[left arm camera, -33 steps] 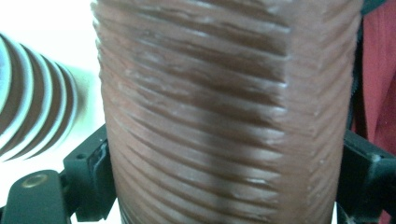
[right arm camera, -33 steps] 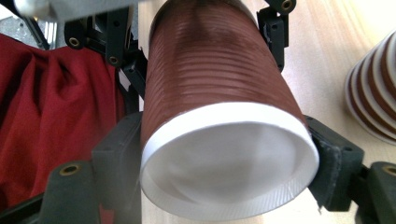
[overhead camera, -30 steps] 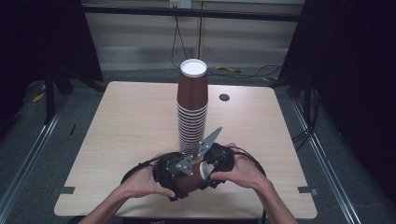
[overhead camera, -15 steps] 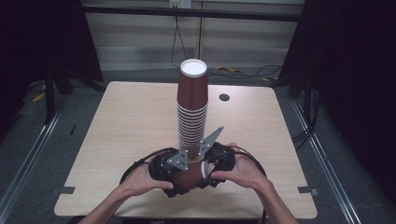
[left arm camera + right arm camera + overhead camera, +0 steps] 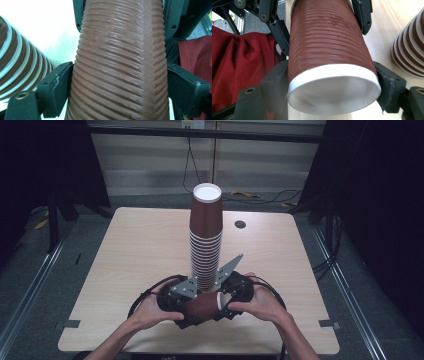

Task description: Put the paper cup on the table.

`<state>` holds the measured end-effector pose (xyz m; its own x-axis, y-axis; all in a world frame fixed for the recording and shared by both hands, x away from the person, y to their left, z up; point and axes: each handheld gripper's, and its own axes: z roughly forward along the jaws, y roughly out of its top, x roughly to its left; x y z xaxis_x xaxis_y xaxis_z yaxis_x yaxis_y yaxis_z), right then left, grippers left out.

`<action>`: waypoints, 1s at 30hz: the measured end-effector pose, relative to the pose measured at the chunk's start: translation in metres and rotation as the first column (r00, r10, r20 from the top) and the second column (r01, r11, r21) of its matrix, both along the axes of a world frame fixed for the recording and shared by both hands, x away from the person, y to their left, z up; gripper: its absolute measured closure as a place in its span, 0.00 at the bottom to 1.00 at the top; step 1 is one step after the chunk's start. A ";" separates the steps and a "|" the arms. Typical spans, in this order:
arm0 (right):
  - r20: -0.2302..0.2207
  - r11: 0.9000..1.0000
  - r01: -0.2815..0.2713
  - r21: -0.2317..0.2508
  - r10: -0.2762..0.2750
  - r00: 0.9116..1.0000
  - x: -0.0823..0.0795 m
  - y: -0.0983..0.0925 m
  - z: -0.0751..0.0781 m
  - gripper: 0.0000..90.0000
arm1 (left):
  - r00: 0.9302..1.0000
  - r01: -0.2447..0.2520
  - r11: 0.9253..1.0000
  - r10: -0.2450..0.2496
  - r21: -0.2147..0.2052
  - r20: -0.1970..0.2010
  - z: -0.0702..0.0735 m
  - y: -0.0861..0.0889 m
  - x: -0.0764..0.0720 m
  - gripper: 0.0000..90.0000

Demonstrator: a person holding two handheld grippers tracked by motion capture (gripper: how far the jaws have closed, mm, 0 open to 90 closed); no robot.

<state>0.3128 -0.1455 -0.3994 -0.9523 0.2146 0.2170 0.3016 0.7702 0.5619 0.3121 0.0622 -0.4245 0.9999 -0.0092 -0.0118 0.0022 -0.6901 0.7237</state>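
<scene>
Brown cup (image 5: 202, 304) lies sideways just before the cup stack (image 5: 205, 245), low over the worktop (image 5: 130, 250); I see my left gripper (image 5: 120, 82), jaws just closing, and right gripper (image 5: 332, 82) both clamping it (its base is hidden by hands).

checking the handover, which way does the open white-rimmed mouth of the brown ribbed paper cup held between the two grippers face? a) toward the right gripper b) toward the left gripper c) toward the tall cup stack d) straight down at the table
a: the brown ribbed paper cup lies sideways, and its white-rimmed mouth opens straight at the right gripper camera, while the left gripper clasps the narrower end.
</scene>
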 end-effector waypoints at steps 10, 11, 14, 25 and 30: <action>0.001 1.000 0.013 0.001 -0.013 1.000 -0.001 -0.002 0.000 0.27 | 0.999 -0.012 0.992 0.008 -0.125 -0.033 0.004 0.009 0.001 0.18; 0.007 1.000 0.013 0.008 -0.013 1.000 0.000 -0.001 -0.001 0.27 | 0.999 -0.017 0.990 0.012 -0.142 -0.033 0.005 0.010 0.002 0.18; 0.009 1.000 0.018 0.002 -0.018 1.000 0.000 -0.003 -0.001 0.27 | 0.999 -0.035 0.984 0.029 -0.176 -0.037 0.010 0.015 0.002 0.18; 0.019 0.995 0.088 0.050 -0.090 0.996 0.001 -0.024 0.002 0.27 | 0.993 -0.115 0.961 0.109 -0.252 -0.036 0.015 0.034 0.002 0.18; -0.006 0.987 0.119 0.109 -0.119 0.993 0.002 -0.036 0.000 0.27 | 0.987 -0.159 0.945 0.151 -0.286 -0.052 0.013 0.042 0.003 0.18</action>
<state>0.3149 -0.1811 -0.3997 -0.9214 0.3017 0.2451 0.3875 0.6629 0.6406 0.3150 0.1039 -0.4116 0.9885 0.1384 -0.0610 0.1167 -0.4411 0.8898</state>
